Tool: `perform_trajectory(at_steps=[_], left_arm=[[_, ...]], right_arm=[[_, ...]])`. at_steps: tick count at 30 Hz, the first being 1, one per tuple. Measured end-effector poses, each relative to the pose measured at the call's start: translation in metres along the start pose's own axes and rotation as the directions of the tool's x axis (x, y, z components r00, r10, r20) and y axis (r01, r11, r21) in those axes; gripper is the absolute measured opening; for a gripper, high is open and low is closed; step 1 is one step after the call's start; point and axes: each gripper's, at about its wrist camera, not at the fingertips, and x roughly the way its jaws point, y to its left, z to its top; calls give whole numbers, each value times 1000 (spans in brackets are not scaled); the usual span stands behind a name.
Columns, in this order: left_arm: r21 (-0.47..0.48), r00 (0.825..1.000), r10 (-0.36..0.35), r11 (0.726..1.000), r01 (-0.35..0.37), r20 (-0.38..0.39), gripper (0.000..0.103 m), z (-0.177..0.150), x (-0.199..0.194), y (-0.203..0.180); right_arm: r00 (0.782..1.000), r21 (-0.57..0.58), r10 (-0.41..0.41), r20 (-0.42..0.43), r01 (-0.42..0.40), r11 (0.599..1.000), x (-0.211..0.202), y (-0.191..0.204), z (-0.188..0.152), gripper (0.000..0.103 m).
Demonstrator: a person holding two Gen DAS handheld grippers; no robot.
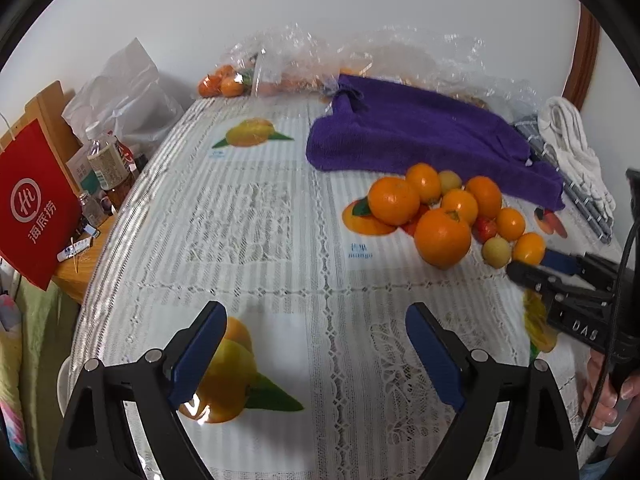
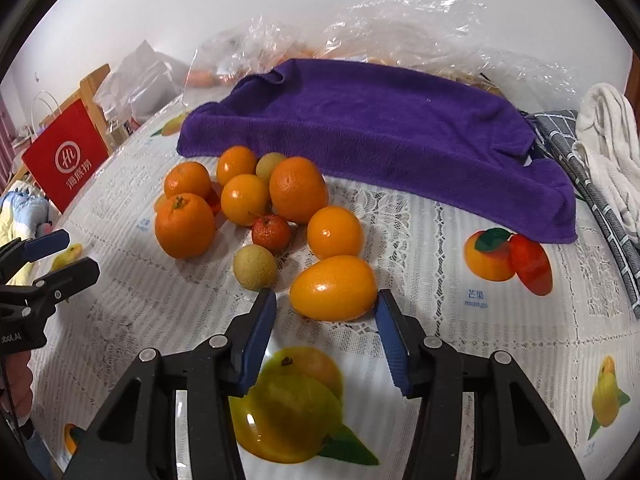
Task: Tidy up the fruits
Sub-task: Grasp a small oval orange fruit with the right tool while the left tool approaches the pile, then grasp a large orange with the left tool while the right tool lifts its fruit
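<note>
A pile of oranges [image 1: 442, 238] [image 2: 185, 226], with smaller tan and red fruits among them, lies on the lace tablecloth [image 1: 280, 220] in front of a purple towel [image 1: 420, 136] [image 2: 380, 132]. My right gripper [image 2: 325, 300] [image 1: 532, 262] is at the pile's near edge. An oval orange fruit [image 2: 334, 288] [image 1: 529, 248] sits between its blue fingertips; a gap shows at the left pad, so the pads are not gripping it. A tan round fruit [image 2: 255, 267] lies just left of that fingertip. My left gripper [image 1: 316, 320] [image 2: 60, 256] stands open over bare cloth, left of the pile.
Clear plastic bags [image 1: 300, 60] holding more oranges sit at the back by the wall. White cloth [image 1: 576, 152] and grey checked cloth [image 2: 560, 128] lie at the right. Past the table's left edge stand a red paper bag [image 1: 34, 204] and bottles [image 1: 108, 160].
</note>
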Motion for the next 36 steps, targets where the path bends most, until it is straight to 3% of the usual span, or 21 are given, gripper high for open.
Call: perform_trajectory(at_steps=[5,13,20,26,36], left_arm=[[-13,999,15,1000,-16,-28,91,-6,9,-1],[8,999,20,1000,-20,-32,91,-8,11,-2],[-22,999,48,999,-48,-15,91,-10,10,-7],[-56,999,-31,998,29,-27,91,-1,5,-21],[-11,997,-82,997,82,5,91,13,-6,-53]], right_arm=[[1000,-13,-17,15,18,1000,3,-1,3,43],[999,-3,0,43,0,1000,-11,-9,-5,42],[996,36,-65,68,63,997,-40,-41,-26,42],[990,85,-118,78,111,990,-64,-69,-44,42],[986,109,-134,100,123,986,-82,-89,-57,42]])
